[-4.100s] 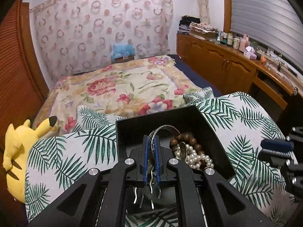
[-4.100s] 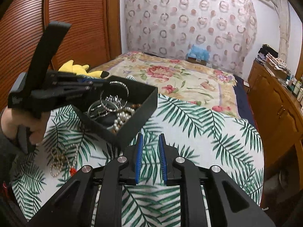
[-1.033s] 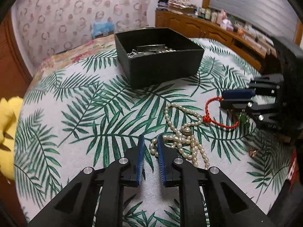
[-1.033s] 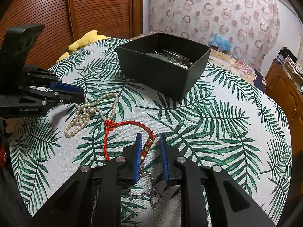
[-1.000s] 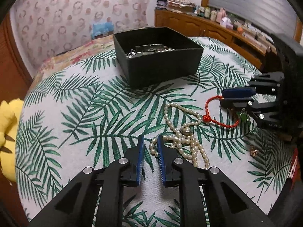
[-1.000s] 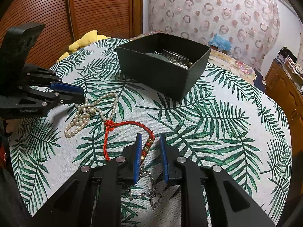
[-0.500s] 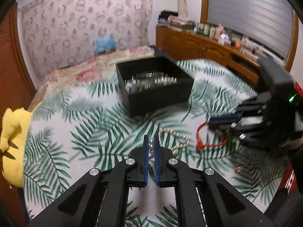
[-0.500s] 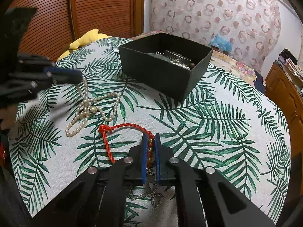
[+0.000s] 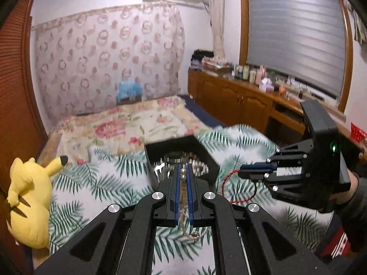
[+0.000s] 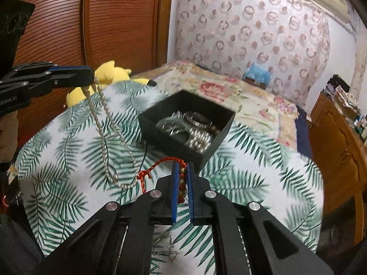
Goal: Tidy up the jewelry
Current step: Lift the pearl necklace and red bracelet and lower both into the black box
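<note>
My left gripper [image 9: 183, 171] is shut on a white pearl necklace [image 9: 183, 178] and holds it in the air; the strand hangs down from it in the right wrist view [image 10: 105, 135]. My right gripper [image 10: 182, 169] is shut on a red cord bracelet [image 10: 160, 163] with beads, lifted off the cloth; it shows in the left wrist view [image 9: 231, 183]. The black jewelry box [image 10: 220, 137] sits on the palm-leaf cloth just ahead of both grippers, with silver bangles and beads inside [image 10: 192, 128].
A yellow plush toy [image 9: 29, 197] lies at the cloth's left edge. A thin silver chain [image 10: 169, 245] lies on the cloth under my right gripper. A floral bed [image 9: 123, 126] is behind, wooden cabinets [image 9: 240, 105] to the right.
Both grippers closed on their pieces and rose from the cloth: the left lifted the pearl necklace, the right lifted the red cord bracelet. Both now sit closer to the black box.
</note>
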`<state>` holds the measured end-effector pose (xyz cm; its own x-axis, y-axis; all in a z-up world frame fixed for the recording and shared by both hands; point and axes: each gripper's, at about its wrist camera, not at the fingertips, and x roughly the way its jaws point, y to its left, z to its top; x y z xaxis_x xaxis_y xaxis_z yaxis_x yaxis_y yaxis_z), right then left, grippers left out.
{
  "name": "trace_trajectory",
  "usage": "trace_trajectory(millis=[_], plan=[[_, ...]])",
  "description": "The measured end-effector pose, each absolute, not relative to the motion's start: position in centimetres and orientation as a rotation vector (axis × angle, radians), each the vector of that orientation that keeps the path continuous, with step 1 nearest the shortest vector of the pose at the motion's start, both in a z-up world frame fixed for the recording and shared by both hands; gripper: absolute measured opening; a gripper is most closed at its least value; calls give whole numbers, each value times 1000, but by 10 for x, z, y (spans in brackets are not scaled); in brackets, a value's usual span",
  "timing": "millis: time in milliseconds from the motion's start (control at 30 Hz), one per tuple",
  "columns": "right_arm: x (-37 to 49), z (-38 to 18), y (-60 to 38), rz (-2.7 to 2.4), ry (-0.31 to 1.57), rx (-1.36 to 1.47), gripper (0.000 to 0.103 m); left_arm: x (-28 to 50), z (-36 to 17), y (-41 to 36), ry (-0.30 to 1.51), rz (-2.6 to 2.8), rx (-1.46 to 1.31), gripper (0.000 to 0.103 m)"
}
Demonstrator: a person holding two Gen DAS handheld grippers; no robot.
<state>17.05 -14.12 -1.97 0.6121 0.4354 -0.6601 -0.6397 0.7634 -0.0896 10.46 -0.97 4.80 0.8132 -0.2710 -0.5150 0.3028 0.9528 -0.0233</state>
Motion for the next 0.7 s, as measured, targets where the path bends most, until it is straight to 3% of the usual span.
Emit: trace_trajectory(millis=[700], plan=[[184,41,-161,553,596,-294,8,119,122,-8,450,-285,26,4]])
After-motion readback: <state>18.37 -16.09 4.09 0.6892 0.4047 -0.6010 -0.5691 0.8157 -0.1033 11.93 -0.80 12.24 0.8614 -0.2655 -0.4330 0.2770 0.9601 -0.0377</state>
